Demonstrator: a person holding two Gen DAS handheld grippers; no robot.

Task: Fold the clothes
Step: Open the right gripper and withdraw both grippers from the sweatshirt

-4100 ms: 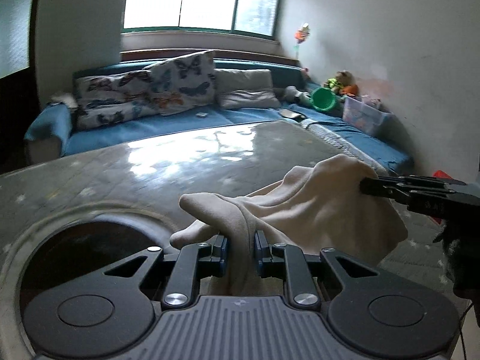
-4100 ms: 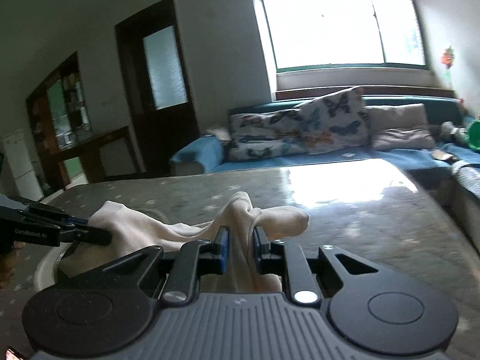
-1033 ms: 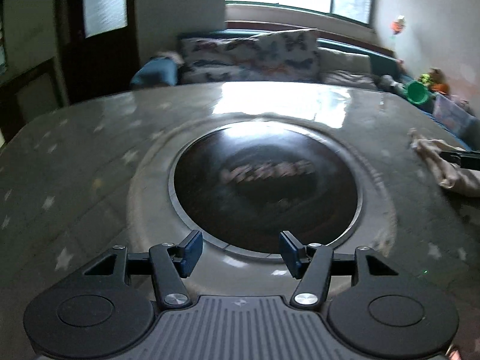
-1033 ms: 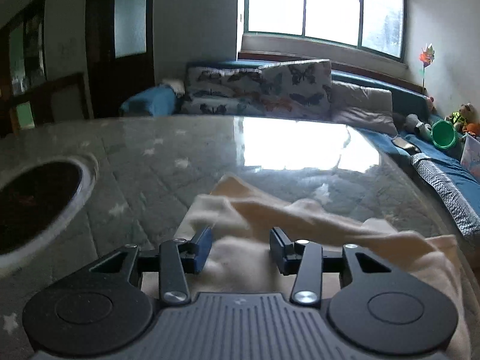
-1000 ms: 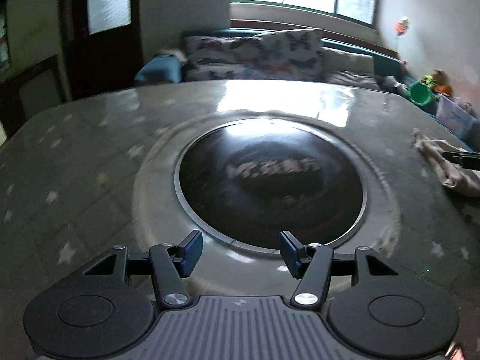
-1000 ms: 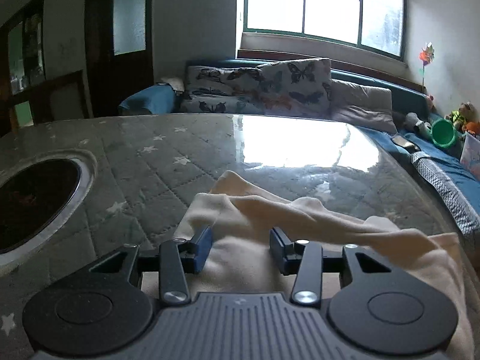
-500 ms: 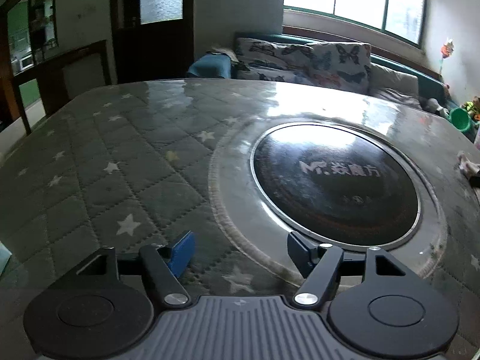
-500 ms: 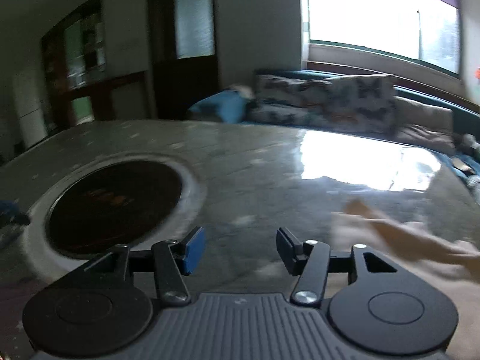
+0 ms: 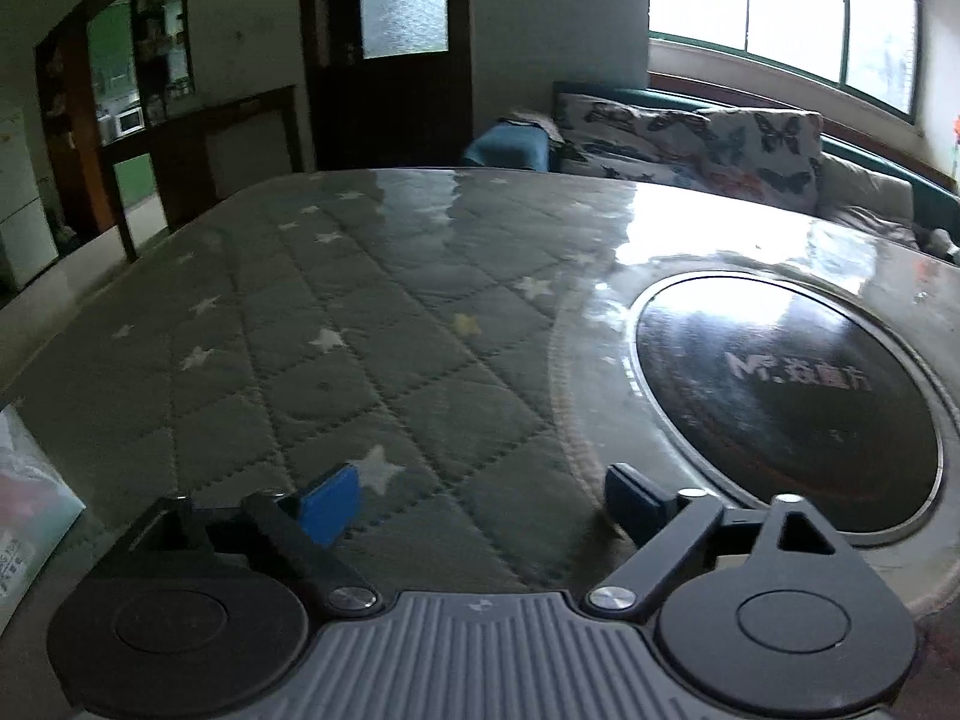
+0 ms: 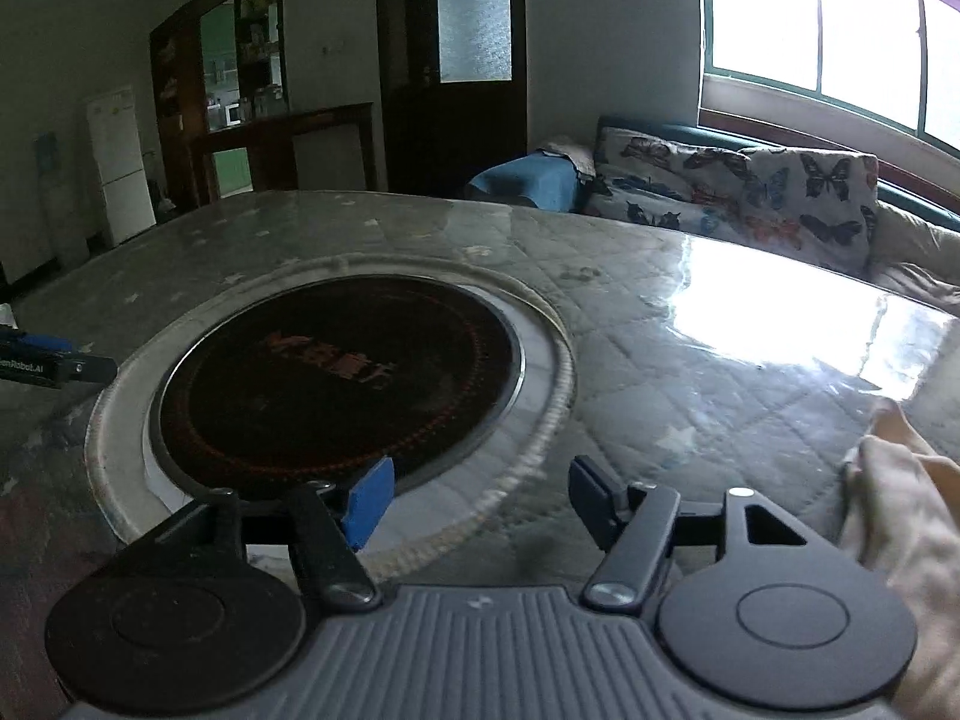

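Note:
The cream garment (image 10: 900, 516) lies on the table at the right edge of the right wrist view; only part of it shows. My right gripper (image 10: 480, 501) is open and empty, low over the table to the left of the garment. My left gripper (image 9: 480, 501) is open and empty over the quilted table cover (image 9: 336, 324); the garment is out of its view. The left gripper's fingers (image 10: 54, 360) show at the left edge of the right wrist view.
A dark round glass plate (image 10: 336, 384) with a pale ring sits in the table's middle; it also shows in the left wrist view (image 9: 786, 378). A plastic bag (image 9: 24, 510) lies at the table's left edge. A sofa with butterfly cushions (image 10: 744, 198) stands behind.
Both grippers have swung left, away from the garment. The garment has slid to the right edge of the right view. Both jaws have opened a little wider.

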